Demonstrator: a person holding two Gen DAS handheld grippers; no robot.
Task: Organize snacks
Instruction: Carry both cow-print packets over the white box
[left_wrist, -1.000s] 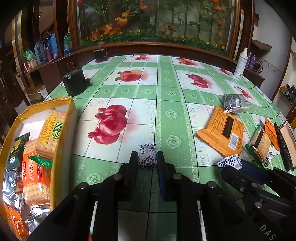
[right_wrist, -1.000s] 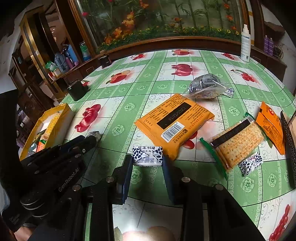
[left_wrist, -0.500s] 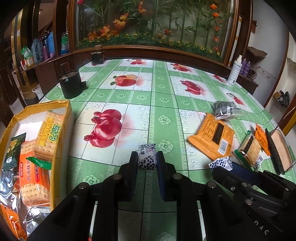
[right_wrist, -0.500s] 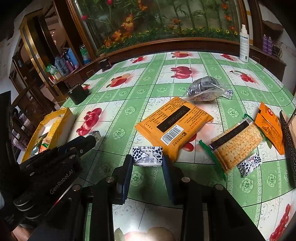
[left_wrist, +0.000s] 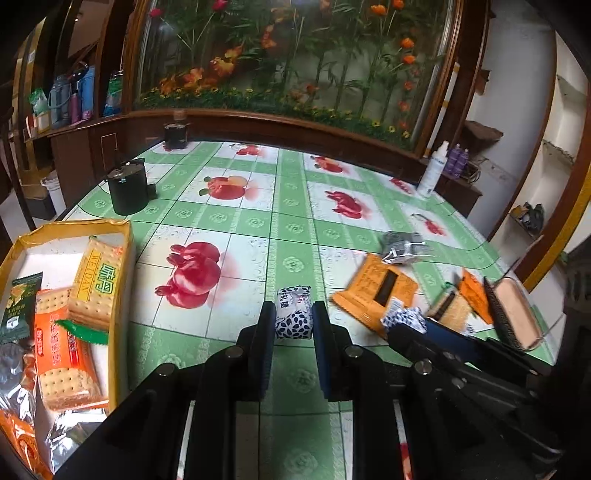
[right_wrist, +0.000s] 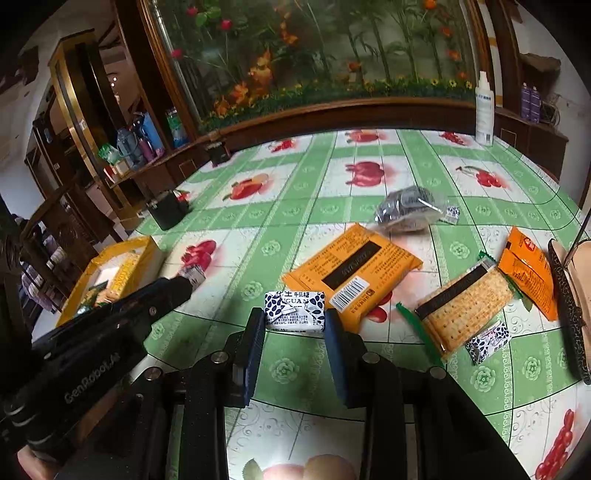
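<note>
The left hand-held gripper (left_wrist: 293, 321) has lifted since a moment ago, so the far wall and its flower mural now sit lower in its view, while the right hand-held gripper (right_wrist: 294, 325) has barely shifted. Nearest, the left one is clamped on a small blue-and-white patterned candy (left_wrist: 294, 314), pinched end-on between its two pads, with the green checked tabletop (left_wrist: 288, 221) beneath it. The right one is closed on a second blue-and-white candy (right_wrist: 294, 309), gripped across its width, just in front of the large orange snack packet (right_wrist: 352, 269) that lies flat on the tabletop. To the left stands the yellow box (left_wrist: 123, 280), already holding cracker packs and foil-wrapped snacks. To the right of the orange packet lie a clear pack of crackers (right_wrist: 463, 306), a third small patterned candy (right_wrist: 487, 341) just beside it, and a smaller orange packet (right_wrist: 528, 269). Beyond the large packet rests a grey crinkled bag (right_wrist: 406, 208). Farther off, a black tin (left_wrist: 127, 192) stands near the left edge and a white spray bottle (right_wrist: 484, 110) at the far right edge.
</note>
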